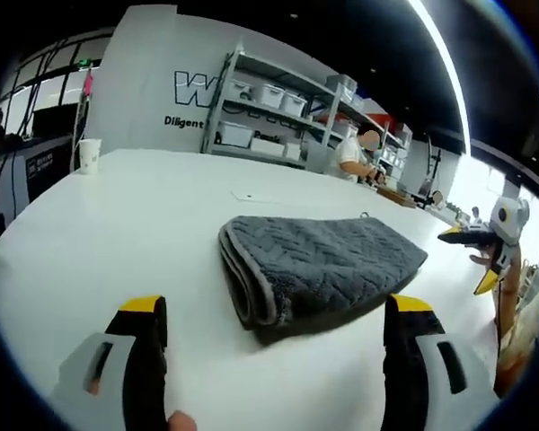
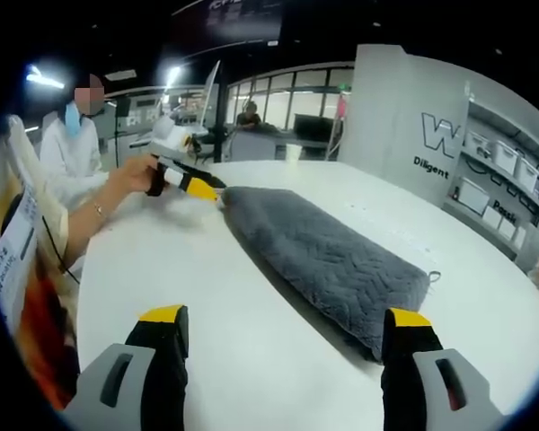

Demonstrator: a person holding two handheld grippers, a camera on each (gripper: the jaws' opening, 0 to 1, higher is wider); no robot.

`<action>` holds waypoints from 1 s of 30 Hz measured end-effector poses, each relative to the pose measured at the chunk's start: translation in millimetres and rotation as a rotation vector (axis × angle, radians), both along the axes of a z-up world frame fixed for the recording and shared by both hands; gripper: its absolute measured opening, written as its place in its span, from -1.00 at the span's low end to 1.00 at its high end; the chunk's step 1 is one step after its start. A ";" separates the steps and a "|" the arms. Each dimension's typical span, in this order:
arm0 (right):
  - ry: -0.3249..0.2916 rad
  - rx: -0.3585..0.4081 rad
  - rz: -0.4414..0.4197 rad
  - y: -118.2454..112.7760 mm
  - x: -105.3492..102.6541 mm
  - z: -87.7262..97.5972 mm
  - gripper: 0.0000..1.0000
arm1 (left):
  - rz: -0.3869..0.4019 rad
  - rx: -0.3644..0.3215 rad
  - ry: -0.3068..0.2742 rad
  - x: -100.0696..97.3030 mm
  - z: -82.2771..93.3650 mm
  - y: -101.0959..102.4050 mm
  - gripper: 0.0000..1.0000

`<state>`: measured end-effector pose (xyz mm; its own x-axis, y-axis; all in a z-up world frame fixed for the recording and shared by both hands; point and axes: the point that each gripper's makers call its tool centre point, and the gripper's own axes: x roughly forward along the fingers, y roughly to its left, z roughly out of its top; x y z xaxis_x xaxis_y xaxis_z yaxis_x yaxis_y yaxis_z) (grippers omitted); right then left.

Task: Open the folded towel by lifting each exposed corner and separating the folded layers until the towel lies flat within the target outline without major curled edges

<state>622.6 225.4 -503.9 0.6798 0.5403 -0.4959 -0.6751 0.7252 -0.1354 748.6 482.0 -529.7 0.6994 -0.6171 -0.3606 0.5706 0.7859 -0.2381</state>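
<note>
A grey towel [image 1: 323,265] lies folded on the white table [image 1: 99,233], its rounded fold edge toward my left gripper [image 1: 277,307]. That gripper hovers just in front of the fold, jaws wide apart and holding nothing. My right gripper [image 1: 474,256] comes in beyond the towel's right end, yellow tips apart. In the right gripper view the towel [image 2: 328,247] runs lengthwise away from my open right gripper [image 2: 286,316], whose right jaw is beside the near end. At the far end a hand [image 2: 130,178] holds the left gripper [image 2: 193,184], tips close to the towel's corner.
A paper cup [image 1: 89,154] stands at the far left of the table. Shelves with white bins [image 1: 274,112] line the back wall, with a person [image 1: 352,154] working near them. Another person in white [image 2: 67,148] stands by the table's edge.
</note>
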 end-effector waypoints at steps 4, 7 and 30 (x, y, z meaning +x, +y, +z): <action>-0.024 0.021 -0.025 -1.3 3.7 6.0 0.83 | -0.005 0.011 -0.023 -2.3 5.0 -1.4 0.99; -0.048 0.059 -0.030 -3.3 4.7 15.8 0.85 | -0.013 0.005 -0.030 -5.4 6.8 -4.2 0.99; -0.095 0.032 -0.071 16.8 54.8 36.8 0.91 | -0.043 0.036 -0.077 -13.8 18.7 -5.9 0.99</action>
<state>677.5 242.3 -467.1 0.7600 0.5040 -0.4104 -0.6074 0.7755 -0.1723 734.8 476.1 -511.0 0.6993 -0.6347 -0.3288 0.6195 0.7677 -0.1642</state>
